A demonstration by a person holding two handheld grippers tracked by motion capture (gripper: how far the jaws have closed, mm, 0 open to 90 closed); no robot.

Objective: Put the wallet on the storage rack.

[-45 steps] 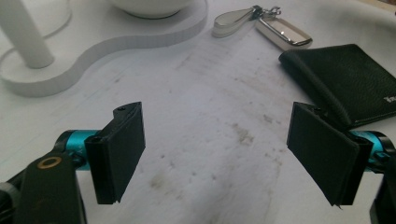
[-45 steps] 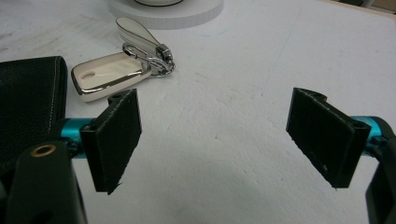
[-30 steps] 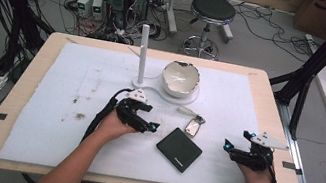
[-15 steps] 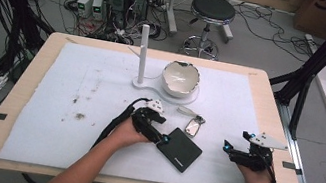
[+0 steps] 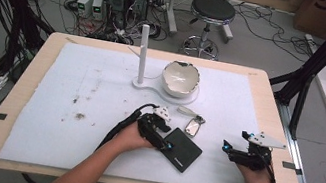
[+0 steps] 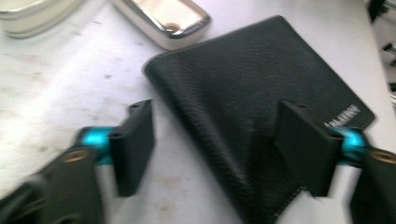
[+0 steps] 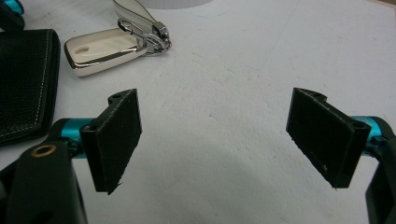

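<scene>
1. Wallet [image 5: 182, 150]: black, flat on the white mat [image 5: 72, 106], near the front edge of the table [image 5: 271, 98], between my two hands. In the left claw view [image 6: 243, 116] its textured cover runs under and between my jaws, one corner towards the key fob.

2. Left claw [image 5: 165, 144]: at the wallet's left edge, low over it. The jaws have just been closing in and straddle the wallet's near part, one over the mat, one over the leather; the pads are not pressing on it. Left claw view [image 6: 224, 144] is blurred.

3. Right claw [image 5: 227, 148]: near the right front of the mat, well apart from the wallet. Jaws wide, nothing between them but bare mat [image 7: 215, 140].

4. Key fob [image 5: 194, 126]: cream and chrome, just beyond the wallet, with a strap and clip at its far end; also seen at [image 7: 105, 53] and [image 6: 163, 18].

5. Bowl [image 5: 181, 78]: white, towards the back of the mat.

6. Post [image 5: 142, 52]: white, upright, just left of the bowl
</scene>
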